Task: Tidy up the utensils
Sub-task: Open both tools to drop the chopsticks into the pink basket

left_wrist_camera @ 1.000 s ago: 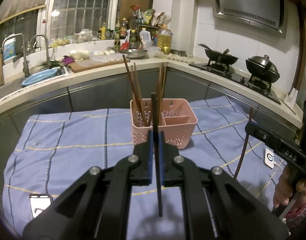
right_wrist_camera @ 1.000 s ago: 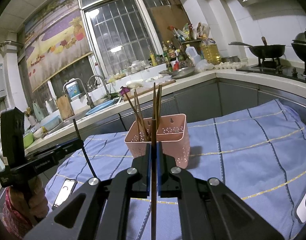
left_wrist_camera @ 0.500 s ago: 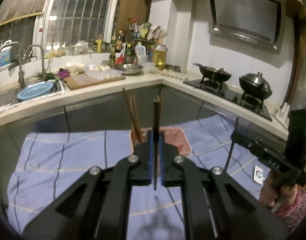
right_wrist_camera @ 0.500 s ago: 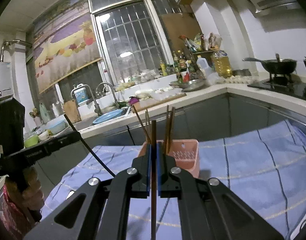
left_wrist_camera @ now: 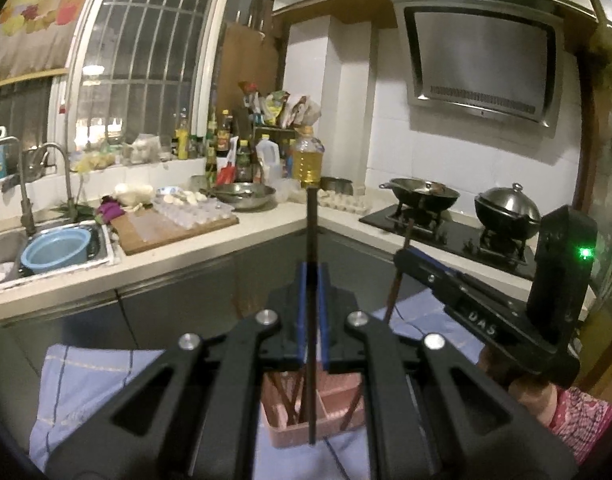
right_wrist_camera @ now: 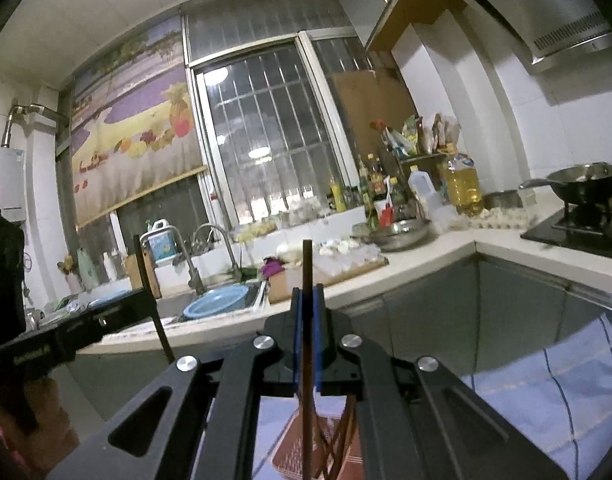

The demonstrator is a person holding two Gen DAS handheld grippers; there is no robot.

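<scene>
My left gripper [left_wrist_camera: 312, 280] is shut on a dark chopstick [left_wrist_camera: 312, 232] held upright. Its lower tip hangs over the pink utensil basket [left_wrist_camera: 338, 394], which sits below the fingers on the blue cloth [left_wrist_camera: 66, 384] and holds several brown chopsticks. My right gripper [right_wrist_camera: 306, 304] is shut on a brown chopstick [right_wrist_camera: 306, 268], also upright, above the same basket [right_wrist_camera: 294, 448]. The right gripper shows in the left wrist view [left_wrist_camera: 402, 258], and the left gripper in the right wrist view [right_wrist_camera: 146, 300]. The basket is mostly hidden behind the gripper bodies.
A kitchen counter [left_wrist_camera: 186, 244] with a sink, blue bowl [left_wrist_camera: 56, 248], cutting board and bottles runs behind the table. A stove with a wok [left_wrist_camera: 420, 192] and lidded pot [left_wrist_camera: 506, 210] stands at the right.
Both grippers have risen and moved forward over the basket with their chopsticks. The basket has dropped from the middle of each view to the bottom, beneath the fingers.
</scene>
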